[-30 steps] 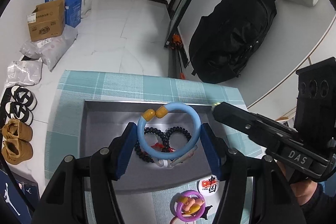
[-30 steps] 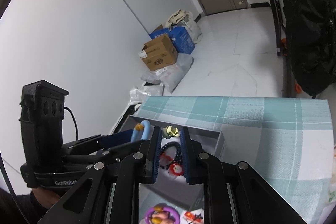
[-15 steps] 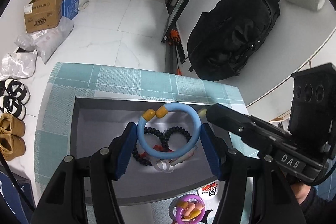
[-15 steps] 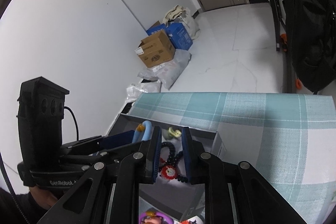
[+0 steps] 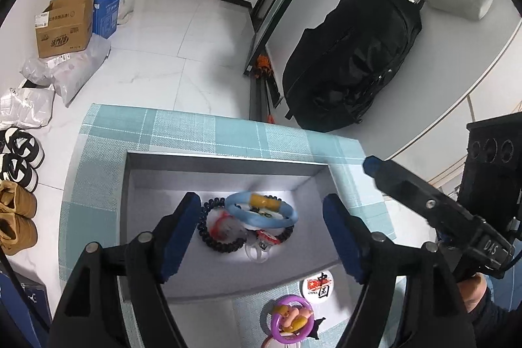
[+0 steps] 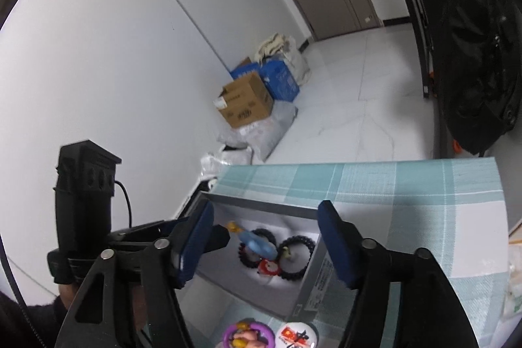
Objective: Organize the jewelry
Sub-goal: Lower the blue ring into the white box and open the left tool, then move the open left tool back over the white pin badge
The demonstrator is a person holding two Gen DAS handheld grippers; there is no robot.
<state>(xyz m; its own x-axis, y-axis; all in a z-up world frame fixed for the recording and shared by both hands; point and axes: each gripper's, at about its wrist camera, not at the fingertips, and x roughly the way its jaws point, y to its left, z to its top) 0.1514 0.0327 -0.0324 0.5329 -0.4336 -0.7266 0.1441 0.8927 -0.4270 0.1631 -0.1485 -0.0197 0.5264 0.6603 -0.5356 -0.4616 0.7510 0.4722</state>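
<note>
A grey box (image 5: 228,158) sits on the teal checked cloth. Inside it a light blue bangle (image 5: 261,212) with yellow beads lies loose on top of black bead bracelets (image 5: 222,245) and a red charm. My left gripper (image 5: 261,230) hovers over the box, its jaws opening, nothing between the pads. In the right wrist view my right gripper (image 6: 266,237) is also opening above the box (image 6: 261,204), empty. A small yellow-green piece (image 6: 286,251) rests on the bead bracelets beside the bangle (image 6: 256,243). The left gripper's fingertips (image 6: 218,238) show at the box's left side.
A purple ring toy (image 5: 290,318) and a round white badge (image 5: 318,282) lie on the cloth in front of the box. Beyond the table are a black backpack (image 5: 352,61), cardboard boxes (image 5: 63,25), plastic bags and shoes (image 5: 16,211) on the floor.
The left jaws widened and let go of the blue bangle, which dropped flat into the box. The right jaws opened from shut and the small yellow-green piece now lies in the box.
</note>
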